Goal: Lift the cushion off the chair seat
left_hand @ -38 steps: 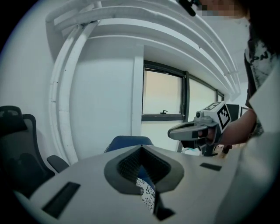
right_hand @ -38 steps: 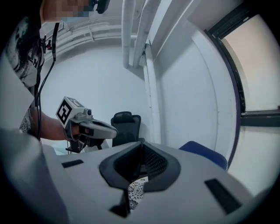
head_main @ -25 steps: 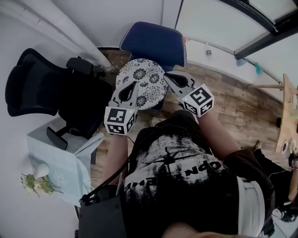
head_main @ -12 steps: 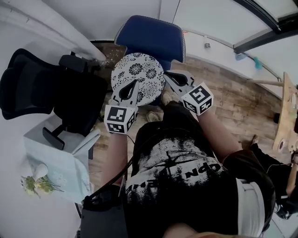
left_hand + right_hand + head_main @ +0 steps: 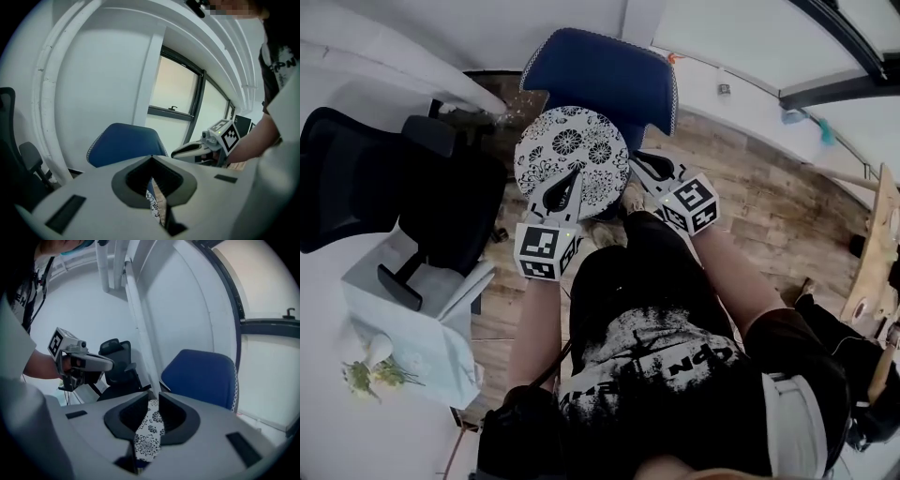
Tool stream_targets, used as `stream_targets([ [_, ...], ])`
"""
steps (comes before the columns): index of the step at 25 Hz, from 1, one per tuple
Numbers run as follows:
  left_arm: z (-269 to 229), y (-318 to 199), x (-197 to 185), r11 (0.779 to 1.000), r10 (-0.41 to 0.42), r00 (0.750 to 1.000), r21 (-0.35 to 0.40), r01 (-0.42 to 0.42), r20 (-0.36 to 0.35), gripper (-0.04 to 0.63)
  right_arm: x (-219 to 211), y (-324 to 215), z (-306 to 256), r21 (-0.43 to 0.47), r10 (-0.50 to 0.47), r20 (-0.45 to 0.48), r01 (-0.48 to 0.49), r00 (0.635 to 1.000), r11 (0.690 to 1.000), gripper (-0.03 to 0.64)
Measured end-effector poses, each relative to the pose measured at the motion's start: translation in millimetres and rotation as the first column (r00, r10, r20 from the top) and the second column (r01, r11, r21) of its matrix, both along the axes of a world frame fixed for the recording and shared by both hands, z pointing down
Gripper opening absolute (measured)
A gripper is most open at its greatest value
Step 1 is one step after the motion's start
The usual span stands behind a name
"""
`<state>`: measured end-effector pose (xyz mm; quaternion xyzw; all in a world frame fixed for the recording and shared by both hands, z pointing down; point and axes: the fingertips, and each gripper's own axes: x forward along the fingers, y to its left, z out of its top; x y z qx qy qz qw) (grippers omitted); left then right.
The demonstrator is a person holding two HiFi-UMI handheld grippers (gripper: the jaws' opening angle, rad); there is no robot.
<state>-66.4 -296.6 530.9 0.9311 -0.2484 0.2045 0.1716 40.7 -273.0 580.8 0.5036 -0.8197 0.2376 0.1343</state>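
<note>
Where one cushion (image 5: 572,155) overlaps one blue chair (image 5: 602,75) | black chair (image 5: 356,178): 1

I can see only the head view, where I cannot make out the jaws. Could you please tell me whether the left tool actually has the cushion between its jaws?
Observer: Yes. In the left gripper view the left tool has its jaws closed on the cushion, with a thin strip of its patterned edge pinched between them.
Operator: Thank you. Does the right tool grip it the same way?
Observer: Nearly. The right gripper view shows the patterned fabric filling the gap between the jaws of the right tool, with the pads against it, though those jaws have just been opening slightly.
</note>
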Motion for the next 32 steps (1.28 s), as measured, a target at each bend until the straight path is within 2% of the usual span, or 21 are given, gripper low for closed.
stream_targets([
  [2,11,-5,7,1.000,-0.001,1.000,-0.017,0.001,0.001,0.012,4,-6,29,-0.049,0.006,0.002,-0.006,1.000,0.999,0.109],
  [12,87,-29,31,0.995,-0.025,0.999,-0.095,0.027,0.023,0.012,20,-33,177,-0.231,-0.004,-0.083,-0.016,0.997,0.973,0.219],
  [21,149,-53,42,0.989,-0.055,0.998,-0.138,0.059,0.031,0.012,26,-54,281,-0.354,-0.019,-0.117,-0.024,0.993,0.935,0.245],
  [25,170,-61,47,0.991,-0.051,0.997,-0.121,0.057,0.053,0.012,36,-63,315,-0.391,-0.009,-0.134,-0.044,0.991,0.919,0.250],
  [32,198,-64,46,0.985,-0.072,0.996,-0.155,0.080,0.056,0.012,36,-74,360,-0.462,-0.020,-0.119,-0.038,0.993,0.886,0.259],
])
